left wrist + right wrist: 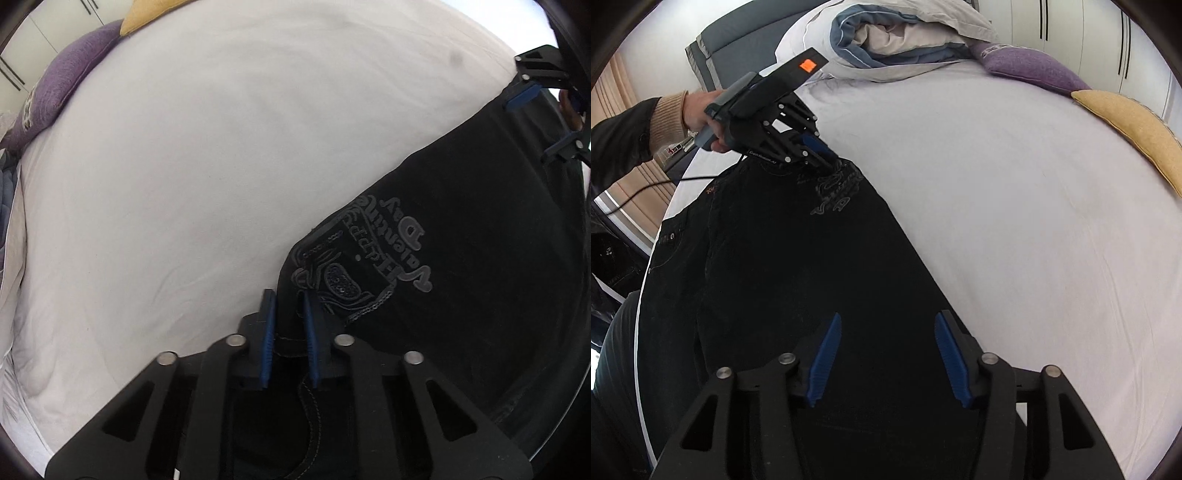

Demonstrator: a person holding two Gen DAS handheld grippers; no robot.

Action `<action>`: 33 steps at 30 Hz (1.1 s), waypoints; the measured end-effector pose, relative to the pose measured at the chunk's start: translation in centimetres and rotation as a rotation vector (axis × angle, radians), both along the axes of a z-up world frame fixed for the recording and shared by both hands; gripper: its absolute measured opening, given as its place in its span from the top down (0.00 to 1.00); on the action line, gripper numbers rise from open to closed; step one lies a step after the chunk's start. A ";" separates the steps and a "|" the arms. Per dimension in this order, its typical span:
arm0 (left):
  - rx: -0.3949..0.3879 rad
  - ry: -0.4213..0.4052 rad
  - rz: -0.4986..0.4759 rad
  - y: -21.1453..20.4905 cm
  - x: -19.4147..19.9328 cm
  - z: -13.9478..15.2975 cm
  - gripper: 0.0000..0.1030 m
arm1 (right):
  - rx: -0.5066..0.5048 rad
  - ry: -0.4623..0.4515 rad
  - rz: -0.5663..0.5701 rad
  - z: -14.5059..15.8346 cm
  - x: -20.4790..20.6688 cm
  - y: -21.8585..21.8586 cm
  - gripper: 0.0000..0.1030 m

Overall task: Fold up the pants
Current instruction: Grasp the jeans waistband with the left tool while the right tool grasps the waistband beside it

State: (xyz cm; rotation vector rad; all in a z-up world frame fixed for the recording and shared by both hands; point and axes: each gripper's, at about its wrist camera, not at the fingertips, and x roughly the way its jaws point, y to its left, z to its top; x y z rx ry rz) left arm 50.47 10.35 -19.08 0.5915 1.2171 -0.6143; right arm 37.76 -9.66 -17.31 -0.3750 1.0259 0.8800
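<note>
Black pants (798, 266) with a grey printed emblem (373, 254) lie on the white bed sheet (1015, 221). My left gripper (288, 299) is shut on the pants' edge next to the emblem; fabric fills the gap between its blue pads. It also shows in the right wrist view (833, 162), at the far corner of the pants. My right gripper (888, 321) is open, its blue fingers spread just above the near end of the pants. It shows at the far right in the left wrist view (546, 114).
A purple cushion (1030, 68) and a yellow cushion (1134, 125) lie along the far side of the bed. A rolled blue and white duvet (894, 40) sits at the head. White wardrobe doors (1082, 33) stand behind. The bed edge (639, 332) runs along the left.
</note>
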 end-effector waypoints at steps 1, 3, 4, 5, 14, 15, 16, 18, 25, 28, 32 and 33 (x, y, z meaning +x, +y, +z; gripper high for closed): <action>0.001 -0.026 -0.005 0.0 0.0 0.3 0.92 | -0.003 -0.001 0.000 0.0 0.3 0.3 0.47; -0.003 -0.070 -0.010 0.2 -0.3 0.9 0.93 | -0.005 -0.007 0.005 -0.2 0.8 0.9 0.55; -0.009 -0.097 -0.010 0.4 -0.4 1.4 0.93 | -0.005 -0.006 0.010 -0.2 1.1 1.3 0.56; -0.016 -0.116 -0.010 0.5 -0.4 1.9 0.93 | -0.006 -0.004 0.017 -0.3 1.3 1.5 0.58; -0.040 -0.254 -0.091 0.5 -5.6 5.9 0.94 | -0.049 -0.016 0.055 -0.7 3.5 5.2 0.60; -0.043 -0.263 -0.095 -0.2 -6.8 5.7 0.94 | -0.051 -0.011 0.055 -0.7 3.7 5.3 0.60; -0.047 -0.268 -0.097 0.1 -7.8 6.0 0.94 | -0.063 -0.009 0.055 -0.8 3.9 5.5 0.60; -0.054 -0.280 -0.100 0.4 -9.8 6.8 0.94 | -0.090 -0.004 0.056 -1.2 4.2 5.7 0.60; -0.063 -0.298 -0.107 0.0 -12.1 7.8 0.94 | -0.131 0.019 0.094 -1.8 4.2 6.6 0.76; -0.068 -0.308 -0.093 0.4 -12.7 7.8 0.94 | -0.129 -0.007 0.127 -1.2 3.1 7.1 0.94; -0.079 -0.315 -0.085 0.5 -13.1 7.9 0.94 | -0.147 -0.046 0.153 -0.7 1.6 7.8 0.96; -0.080 -0.317 -0.085 0.5 -13.3 8.0 0.94 | -0.141 -0.049 0.148 -0.5 1.4 7.9 0.96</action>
